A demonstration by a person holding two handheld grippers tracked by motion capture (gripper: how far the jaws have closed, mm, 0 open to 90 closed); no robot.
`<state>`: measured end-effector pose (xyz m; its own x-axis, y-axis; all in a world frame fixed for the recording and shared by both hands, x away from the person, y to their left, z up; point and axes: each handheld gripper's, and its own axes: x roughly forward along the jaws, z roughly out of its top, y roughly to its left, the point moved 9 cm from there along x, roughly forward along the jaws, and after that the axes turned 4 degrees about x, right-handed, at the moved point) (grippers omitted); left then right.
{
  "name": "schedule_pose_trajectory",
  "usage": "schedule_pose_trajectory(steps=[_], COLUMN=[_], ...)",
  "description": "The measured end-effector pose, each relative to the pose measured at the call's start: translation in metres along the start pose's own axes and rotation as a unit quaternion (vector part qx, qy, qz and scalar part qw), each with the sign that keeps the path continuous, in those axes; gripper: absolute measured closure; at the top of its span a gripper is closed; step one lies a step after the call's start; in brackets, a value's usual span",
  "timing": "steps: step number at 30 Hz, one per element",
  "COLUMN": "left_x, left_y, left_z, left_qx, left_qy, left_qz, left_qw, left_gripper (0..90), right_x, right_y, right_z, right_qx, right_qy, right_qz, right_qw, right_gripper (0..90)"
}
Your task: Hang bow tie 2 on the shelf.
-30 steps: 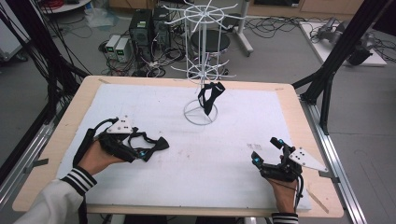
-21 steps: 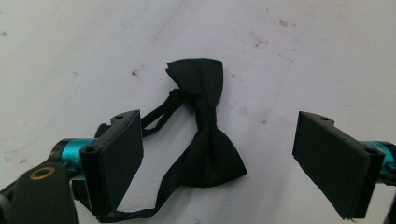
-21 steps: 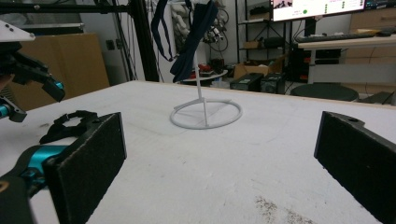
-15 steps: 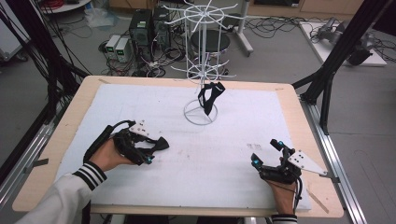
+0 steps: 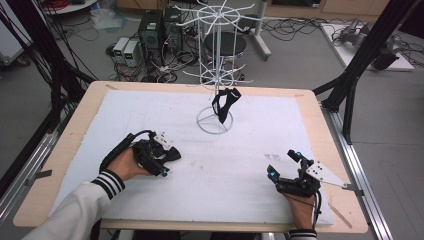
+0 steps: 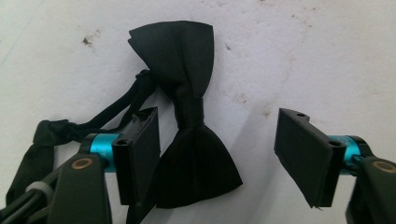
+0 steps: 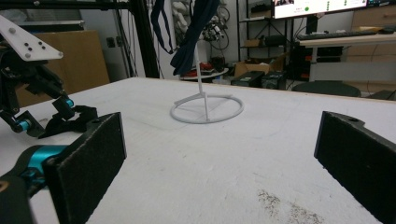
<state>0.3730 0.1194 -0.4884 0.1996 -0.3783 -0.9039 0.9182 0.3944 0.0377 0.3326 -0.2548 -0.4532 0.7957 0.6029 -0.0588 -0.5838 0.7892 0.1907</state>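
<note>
- Left gripper [image 6: 212, 154]: jaws apart, straddling bow tie [image 6: 187, 116] at its knot, apparently for pickup.
- Right gripper [image 5: 285, 167]: jaws apart, idle at 5 o'clock.
- Rack [image 5: 216, 75]: at 12 o'clock, another tie [image 5: 224, 104] hanging on it.

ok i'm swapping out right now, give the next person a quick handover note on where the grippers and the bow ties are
Left gripper: open, low over the white mat, jaws either side of a black bow tie lying flat, not gripped.
Right gripper: open, holding nothing, resting near the mat's right front corner.
White wire rack stands at the back centre; another bow tie already hangs from a lower hook.
Done: one tie on the rack.
Likely left: close on the flat tie's knot, lift it, hang it on a free hook.
</note>
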Motion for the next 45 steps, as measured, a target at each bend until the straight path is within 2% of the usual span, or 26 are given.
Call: schedule_pose_trajectory(steps=[5,13,16,17,21,25,33,35,38,42,44,45], left_x=[0.004,0.006,0.007,0.007,0.006,0.004,-0.003,-0.005,-0.011,-0.020,-0.025,-0.029], left_y=[0.003,0.006,0.008,0.010,0.010,0.010,0.012,0.012,0.013,0.016,0.017,0.017], left_z=[0.000,0.000,-0.002,-0.002,-0.002,-0.001,0.004,0.006,0.008,0.013,0.017,0.019], left_qx=[-0.017,-0.035,-0.036,-0.038,-0.040,-0.037,-0.038,-0.043,-0.039,-0.046,-0.059,-0.058], left_qy=[0.010,0.014,0.019,0.017,0.018,0.015,-0.011,-0.025,-0.041,-0.078,-0.107,-0.116], left_qz=[0.007,-0.001,-0.002,0.005,0.009,0.017,0.033,0.032,0.037,0.037,0.037,0.033], left_qw=[0.9998,0.9993,0.9992,0.9991,0.9990,0.9990,0.9987,0.9982,0.9977,0.9952,0.9918,0.9910], left_gripper=[38.0,51.0,58.3,60.4,72.9,75.0,75.2,75.3,75.3,75.4,75.5,75.5], right_x=[0.003,0.005,0.005,0.005,0.005,0.005,0.005,0.005,0.005,0.004,0.004,0.004], right_y=[0.000,-0.001,-0.001,0.000,0.000,0.000,0.001,0.001,0.001,0.002,0.002,0.001], right_z=[-0.003,-0.004,-0.005,-0.005,-0.005,-0.005,-0.006,-0.006,-0.006,-0.006,-0.006,-0.006], right_qx=[0.000,0.000,-0.003,-0.001,-0.003,-0.006,-0.008,-0.012,-0.013,-0.013,-0.014,-0.015], right_qy=[0.002,0.005,0.005,0.006,0.003,0.005,0.005,0.004,0.005,0.004,0.002,0.002], right_qz=[0.001,0.001,0.000,0.000,-0.001,-0.002,-0.001,-0.002,-0.003,-0.004,-0.007,-0.008], right_qw=[1.0000,1.0000,1.0000,1.0000,1.0000,1.0000,1.0000,0.9999,0.9999,0.9999,0.9999,0.9999], right_gripper=[1.4,1.4,1.4,1.4,1.4,1.4,1.4,1.4,1.4,1.4,1.4,1.4])
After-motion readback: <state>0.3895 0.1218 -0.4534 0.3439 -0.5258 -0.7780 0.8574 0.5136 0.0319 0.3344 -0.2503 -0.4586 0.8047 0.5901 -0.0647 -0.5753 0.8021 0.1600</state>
